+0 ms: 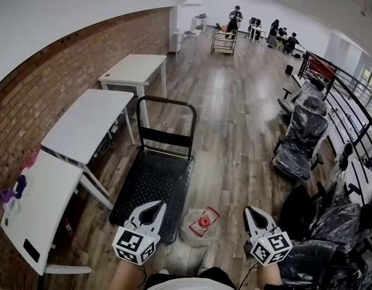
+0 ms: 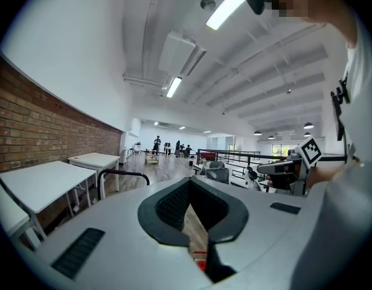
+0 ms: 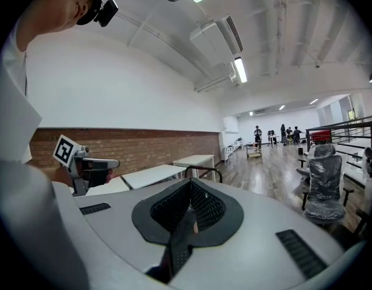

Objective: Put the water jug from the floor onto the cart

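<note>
Slippage is looking like the main danger: the water jug (image 1: pixel 200 227) is sitting on the floor (image 1: pixel 234 144), just off the near right corner of the cart (image 1: pixel 147 186), seemingly wrapped in clear film, and neither tool is holding it. The left gripper (image 1: pixel 157 207) is hovering with jaws parted a little and empty; the right gripper (image 1: pixel 251 213) is hanging clenched on nothing. Closing in with those jaws shut is risking a knock that tips the jug, a pinch on film or the red cap (image 1: pixel 204 222) is risking a drop, and a bump is risking the cart rolling away.
</note>
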The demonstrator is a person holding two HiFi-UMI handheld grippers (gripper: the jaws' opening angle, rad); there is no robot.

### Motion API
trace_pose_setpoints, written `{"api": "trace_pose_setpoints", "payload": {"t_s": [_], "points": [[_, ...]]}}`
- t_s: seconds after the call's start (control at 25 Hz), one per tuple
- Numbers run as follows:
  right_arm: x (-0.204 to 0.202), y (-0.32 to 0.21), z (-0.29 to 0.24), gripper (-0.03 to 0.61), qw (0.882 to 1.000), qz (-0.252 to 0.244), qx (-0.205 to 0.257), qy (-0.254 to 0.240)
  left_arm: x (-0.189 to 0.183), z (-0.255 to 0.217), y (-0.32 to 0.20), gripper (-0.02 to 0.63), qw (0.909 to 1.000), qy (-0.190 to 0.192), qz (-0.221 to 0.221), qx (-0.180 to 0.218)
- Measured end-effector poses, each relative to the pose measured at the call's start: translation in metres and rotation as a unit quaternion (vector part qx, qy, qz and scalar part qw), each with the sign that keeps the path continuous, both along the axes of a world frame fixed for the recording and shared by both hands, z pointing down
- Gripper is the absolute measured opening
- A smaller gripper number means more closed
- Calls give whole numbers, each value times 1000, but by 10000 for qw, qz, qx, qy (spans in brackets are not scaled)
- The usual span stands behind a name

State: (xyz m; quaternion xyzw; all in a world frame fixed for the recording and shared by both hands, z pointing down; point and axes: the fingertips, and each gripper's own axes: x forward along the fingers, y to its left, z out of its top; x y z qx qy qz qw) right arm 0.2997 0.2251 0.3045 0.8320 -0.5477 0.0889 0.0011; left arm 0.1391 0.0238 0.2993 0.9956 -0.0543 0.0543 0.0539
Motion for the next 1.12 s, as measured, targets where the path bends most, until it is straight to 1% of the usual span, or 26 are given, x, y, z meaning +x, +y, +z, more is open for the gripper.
{"api": "trace_pose_setpoints", "payload": {"t_s": [0.12,0.24,0.32,0.4,0.52,0.68,0.76,0.84,0.88,1.04,1.12], "points": [[44,-5,0,5,9997,-218,-45,123,34,1,0,-1,9996,51,-257,-62],[81,-14,-1,3,9985,-491,-106,209,66,2,0,-2,9989,21,-476,-31],[99,-22,-1,3,9978,-626,-99,195,82,3,-3,-1,9984,-13,-569,-35],[110,-31,1,3,9973,-707,-143,160,92,10,-8,-2,9978,-82,-647,-122],[119,-39,14,5,9970,-725,-251,29,96,29,-14,-2,9968,-231,-733,-199],[124,-70,29,5,9966,-795,-216,-94,97,36,-46,-2,9963,-153,-842,-82],[117,-78,44,5,9949,-905,-412,-151,89,47,-51,-1,9956,-224,-895,-146],[107,-81,67,8,9925,-998,-656,-271,74,64,-49,-2,9943,-374,-973,-231],[104,-85,80,17,9913,-1049,-733,-307,68,72,-52,-2,9937,-417,-1017,-228],[101,-112,128,116,9861,-1325,-981,-183,64,100,-76,-2,9920,-403,-1193,-116],[97,-120,161,149,9821,-1421,-1209,-277,59,118,-83,-2,9904,-499,-1287,-118]]}}
